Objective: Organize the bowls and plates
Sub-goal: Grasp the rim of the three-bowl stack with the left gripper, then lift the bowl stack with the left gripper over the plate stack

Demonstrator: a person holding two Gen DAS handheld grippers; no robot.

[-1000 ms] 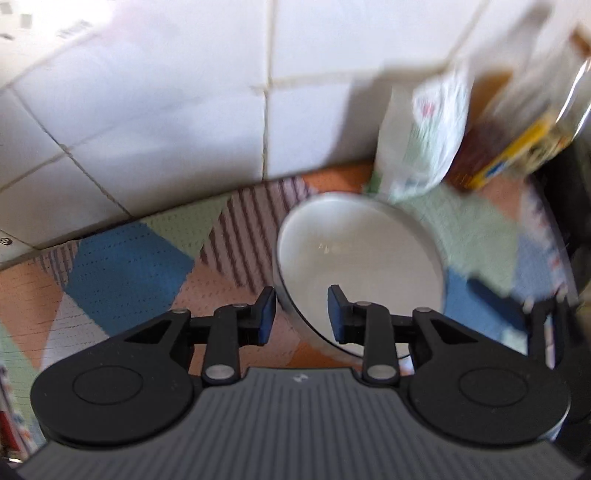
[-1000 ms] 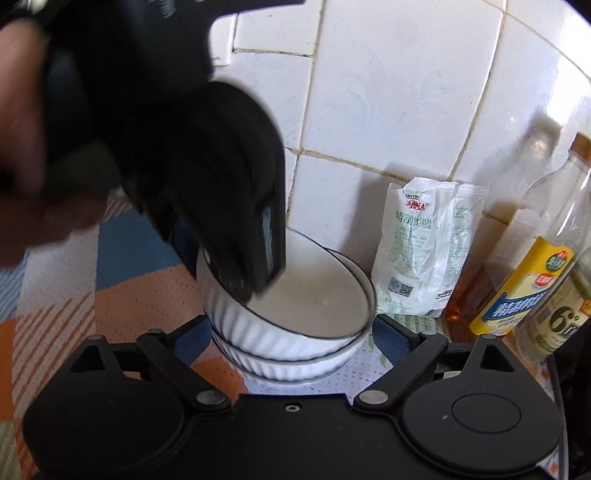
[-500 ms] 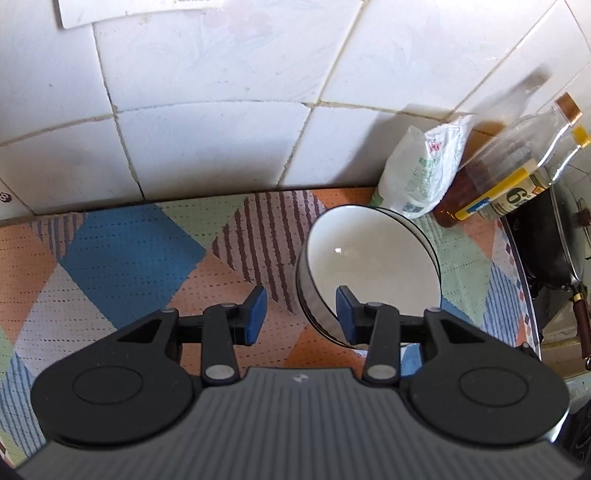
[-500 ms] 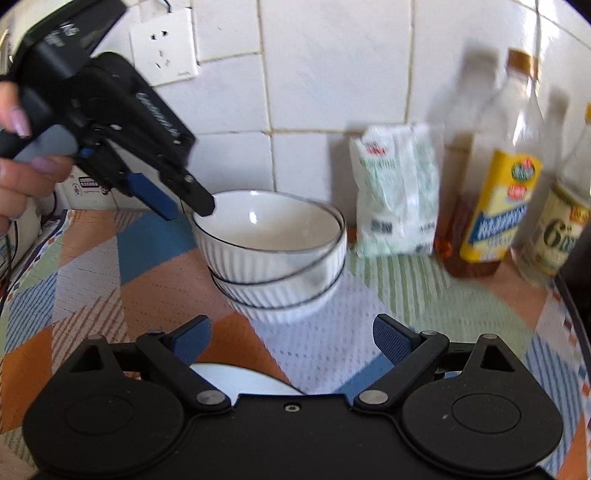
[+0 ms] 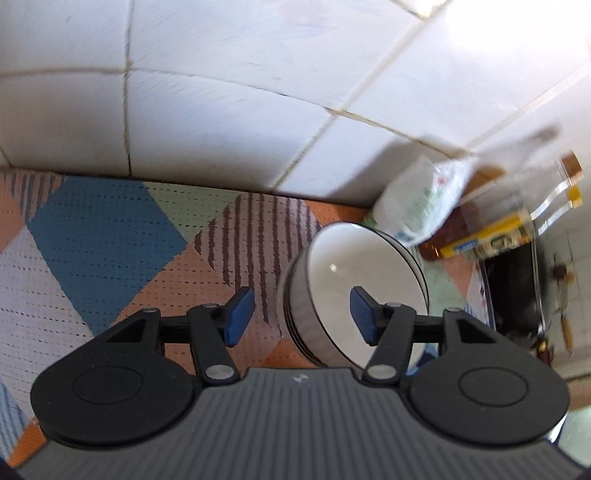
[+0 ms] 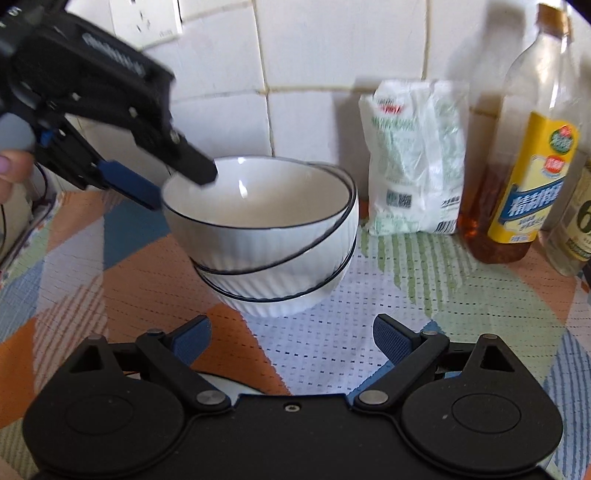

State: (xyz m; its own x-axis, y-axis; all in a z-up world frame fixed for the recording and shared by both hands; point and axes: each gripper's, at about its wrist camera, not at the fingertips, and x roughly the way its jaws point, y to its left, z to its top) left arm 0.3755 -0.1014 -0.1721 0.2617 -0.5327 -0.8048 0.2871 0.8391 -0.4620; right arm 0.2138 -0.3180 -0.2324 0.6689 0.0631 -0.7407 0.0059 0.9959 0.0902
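Three white ribbed bowls with dark rims are stacked [image 6: 273, 236] on the patterned mat near the tiled wall; the stack also shows in the left wrist view [image 5: 354, 291]. My left gripper [image 5: 301, 314] is open, its jaws straddling the top bowl's left rim without touching it; in the right wrist view it [image 6: 177, 181] hovers at that rim. My right gripper [image 6: 291, 339] is open and empty, in front of the stack. A white plate edge [image 6: 229, 384] peeks out under the right gripper.
A white salt bag [image 6: 413, 155] leans on the wall right of the bowls. An oil bottle [image 6: 524, 147] and a second bottle [image 6: 576, 221] stand further right. A dark wok [image 5: 517, 295] sits at the far right. A wall socket [image 6: 147, 18] is upper left.
My left gripper has opened wider and let go of the top bowl, which now rests on the stack. My right gripper has drawn back slightly from the bowls.
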